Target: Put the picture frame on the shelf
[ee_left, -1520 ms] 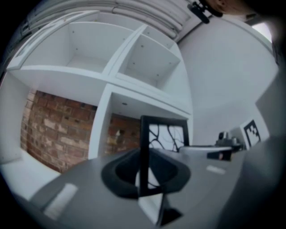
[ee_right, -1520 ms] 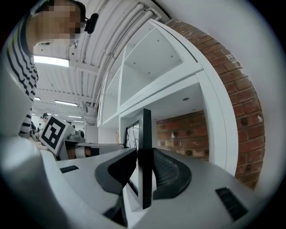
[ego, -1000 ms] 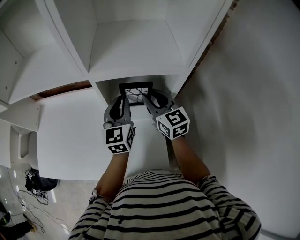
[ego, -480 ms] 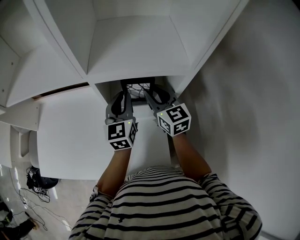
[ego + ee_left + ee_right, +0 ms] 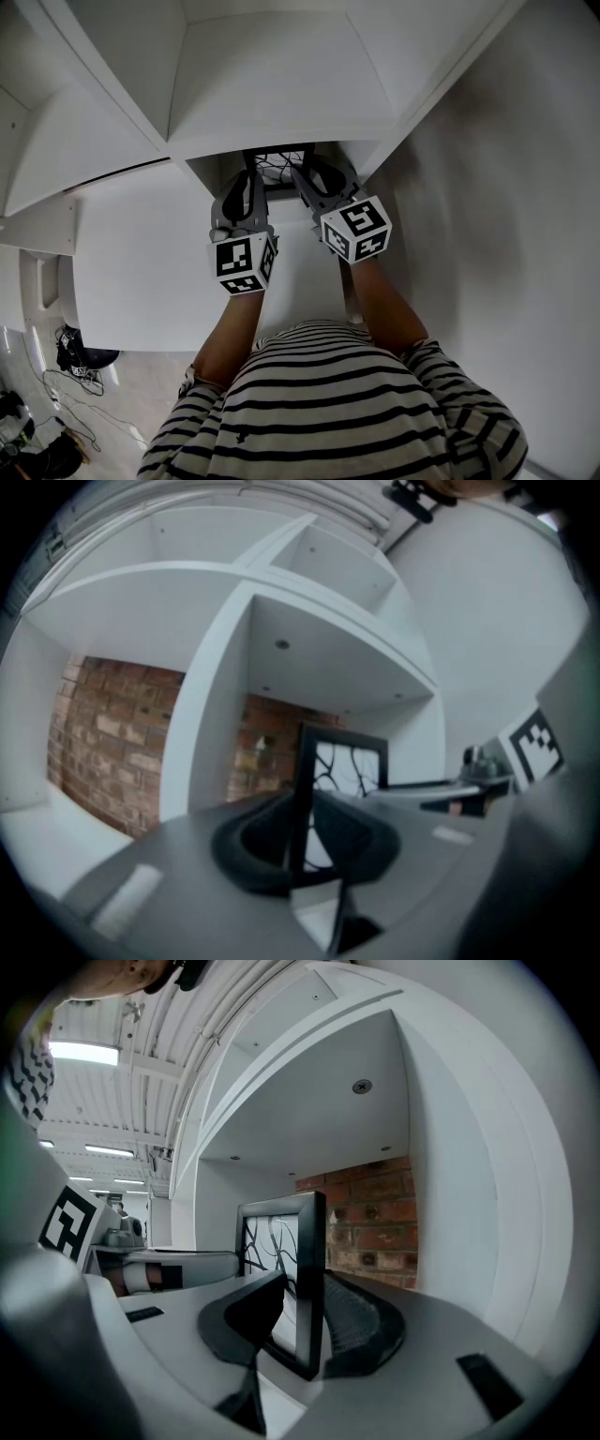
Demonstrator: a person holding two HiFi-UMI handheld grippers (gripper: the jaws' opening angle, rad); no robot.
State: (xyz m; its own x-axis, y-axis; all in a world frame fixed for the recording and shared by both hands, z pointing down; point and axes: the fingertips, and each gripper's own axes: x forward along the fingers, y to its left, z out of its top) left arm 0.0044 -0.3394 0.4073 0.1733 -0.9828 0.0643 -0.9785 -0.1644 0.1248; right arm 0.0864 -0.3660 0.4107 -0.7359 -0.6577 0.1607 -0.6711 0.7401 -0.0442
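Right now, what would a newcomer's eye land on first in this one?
The black picture frame, gripped on either side by the left gripper and right gripper at the mouth of a white shelf compartment. Behind it, a red brick wall shows through the open back.

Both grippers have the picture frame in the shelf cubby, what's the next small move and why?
Probably ease the picture frame down onto the shelf floor before letting go: the left gripper and right gripper each clamp a side edge, it stands upright inside the compartment, and whether its base rests yet can't be told.
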